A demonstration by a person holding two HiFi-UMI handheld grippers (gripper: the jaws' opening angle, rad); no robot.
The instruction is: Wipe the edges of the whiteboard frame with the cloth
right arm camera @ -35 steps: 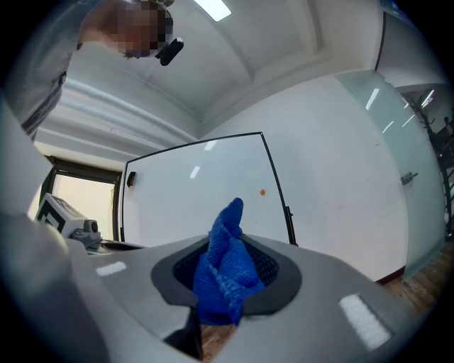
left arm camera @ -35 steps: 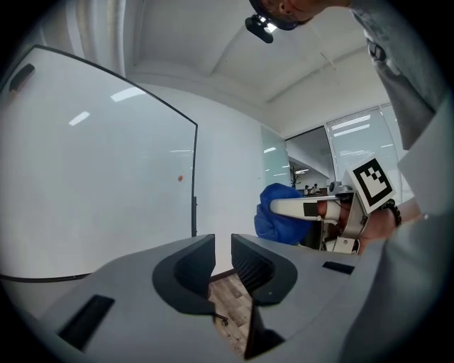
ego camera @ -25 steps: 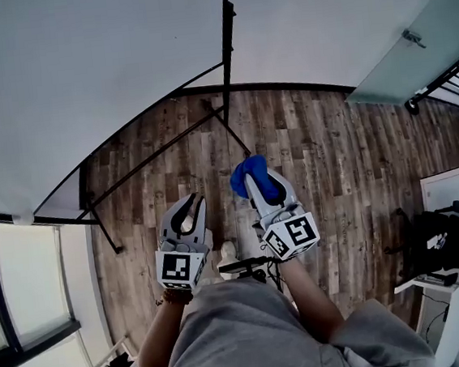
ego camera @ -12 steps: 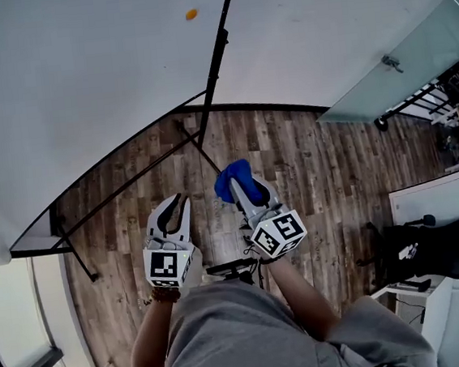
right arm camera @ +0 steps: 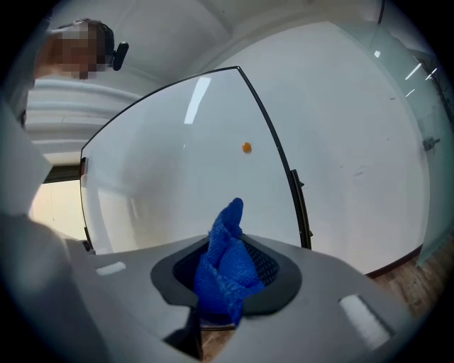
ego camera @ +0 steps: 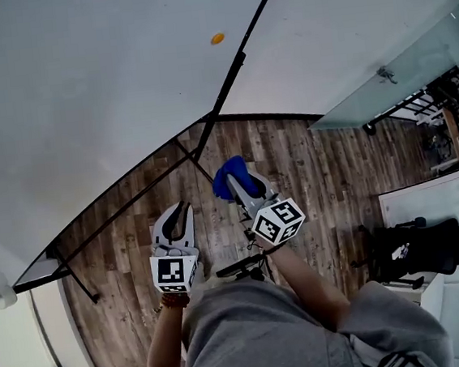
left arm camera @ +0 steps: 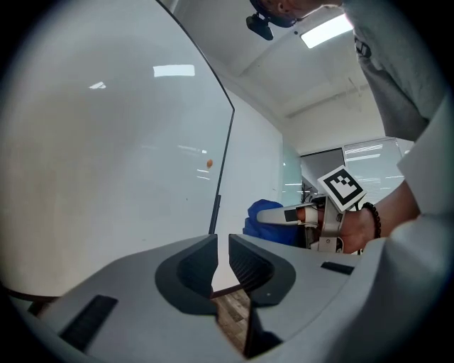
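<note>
The whiteboard (ego camera: 97, 86) fills the upper left of the head view, and its black frame edge (ego camera: 237, 64) runs down its right side. An orange magnet (ego camera: 217, 38) sits on the board. My right gripper (ego camera: 236, 182) is shut on a bunched blue cloth (ego camera: 229, 177), held just below the board's lower right corner. In the right gripper view the cloth (right arm camera: 227, 259) sticks up from the jaws, short of the frame edge (right arm camera: 280, 163). My left gripper (ego camera: 178, 210) hangs beside it, shut and holding nothing. In the left gripper view the frame edge (left arm camera: 223, 156) stands ahead, with the cloth (left arm camera: 264, 221) to the right.
The board's black stand legs (ego camera: 133, 201) cross the wooden floor (ego camera: 318, 169) under the board. A frosted glass door (ego camera: 397, 71) stands at the right. Black gear (ego camera: 416, 249) lies against a white desk (ego camera: 443, 197) at the lower right.
The head view has tilted up, so the board fills more of it. Both grippers sit slightly nearer the board's lower right corner. The cloth stays clamped.
</note>
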